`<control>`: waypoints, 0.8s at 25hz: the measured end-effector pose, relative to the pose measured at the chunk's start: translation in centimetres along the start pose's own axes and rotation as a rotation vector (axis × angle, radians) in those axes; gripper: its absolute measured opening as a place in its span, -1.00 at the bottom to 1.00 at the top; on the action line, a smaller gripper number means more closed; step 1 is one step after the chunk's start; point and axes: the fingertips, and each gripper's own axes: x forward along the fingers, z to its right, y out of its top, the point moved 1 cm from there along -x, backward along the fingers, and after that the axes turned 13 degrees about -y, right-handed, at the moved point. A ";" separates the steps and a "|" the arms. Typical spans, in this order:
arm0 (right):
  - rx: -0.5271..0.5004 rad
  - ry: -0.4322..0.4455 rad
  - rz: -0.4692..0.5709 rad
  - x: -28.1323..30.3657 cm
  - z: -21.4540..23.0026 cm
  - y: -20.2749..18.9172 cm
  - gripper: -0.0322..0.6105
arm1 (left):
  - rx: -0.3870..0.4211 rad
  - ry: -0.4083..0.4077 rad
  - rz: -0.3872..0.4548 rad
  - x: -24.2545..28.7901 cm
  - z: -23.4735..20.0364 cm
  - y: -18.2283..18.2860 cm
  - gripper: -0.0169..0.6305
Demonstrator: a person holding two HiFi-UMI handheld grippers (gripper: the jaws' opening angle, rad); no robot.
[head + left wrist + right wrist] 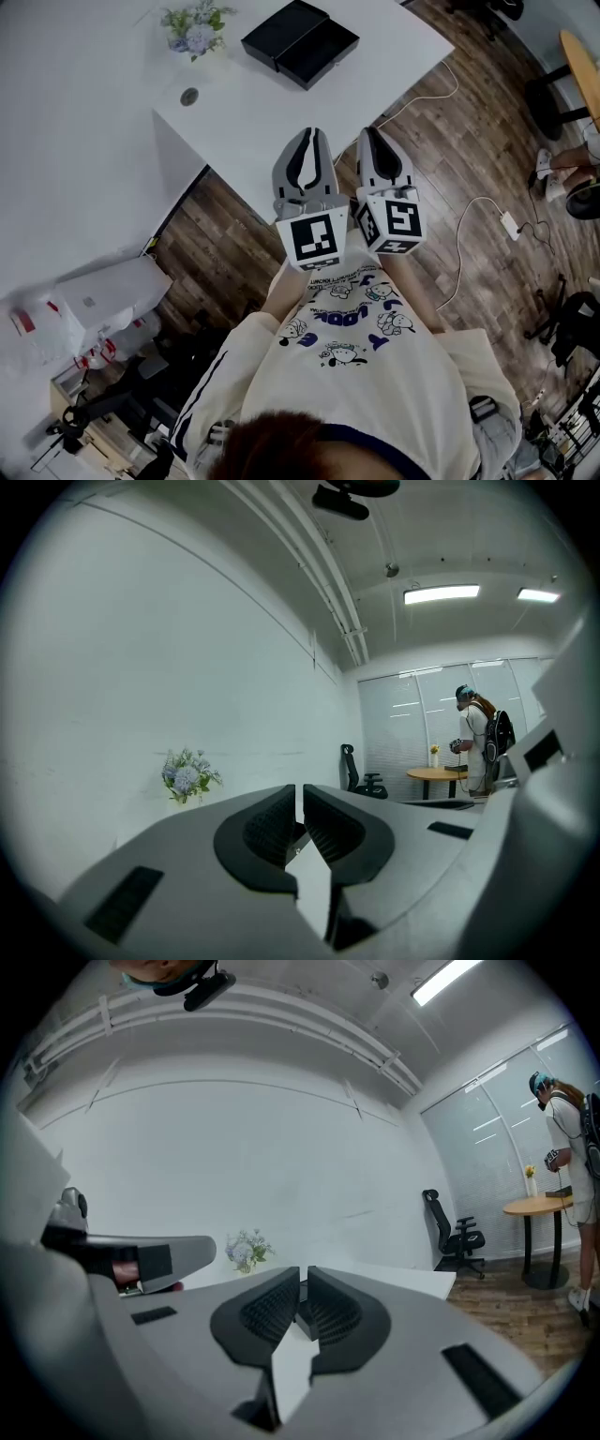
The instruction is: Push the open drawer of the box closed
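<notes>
1. White table (234, 131) lay ahead of both claws. The black box (281, 30) sat at its far side, well beyond the jaw tips and slightly left of the right claw's line. Its drawer (321, 54) was pulled out toward the claws' right.
2. A bunch of flowers (195, 28) stood ahead and to the left of the left claw, near the box but apart from it. A small round disc (189, 96) lay on the tabletop nearer than the flowers.
3. Bare tabletop ran between the jaw tips and the box.
4. A white cable with adapter (509, 223) lay on the wood floor, off to the right of the right claw.
5. Left gripper (309, 134) was held close in front of the person's chest, tips just over the table's near edge, pointing forward. Its jaws were drawn together to a thin slit, nothing between them.
6. Right gripper (372, 133) sat just beside the left and parallel to it, jaws likewise drawn together and empty.
7. Neither claw touched the box.
</notes>
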 end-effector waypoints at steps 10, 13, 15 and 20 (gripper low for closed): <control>0.017 -0.029 -0.025 2.7 -0.8 -0.6 -0.77 | -0.018 -0.016 -0.029 1.8 -2.8 -0.9 -0.85; 0.018 -0.033 -0.044 3.4 -0.7 -1.0 -0.77 | -0.021 -0.019 -0.040 2.4 -3.2 -1.3 -0.85; 0.018 -0.031 -0.053 4.0 -0.7 -1.1 -0.77 | -0.021 -0.019 -0.044 2.9 -3.4 -1.5 -0.85; 0.015 -0.012 -0.063 5.8 -0.3 -1.1 -0.77 | -0.028 0.001 -0.057 4.6 -4.1 -1.8 -0.85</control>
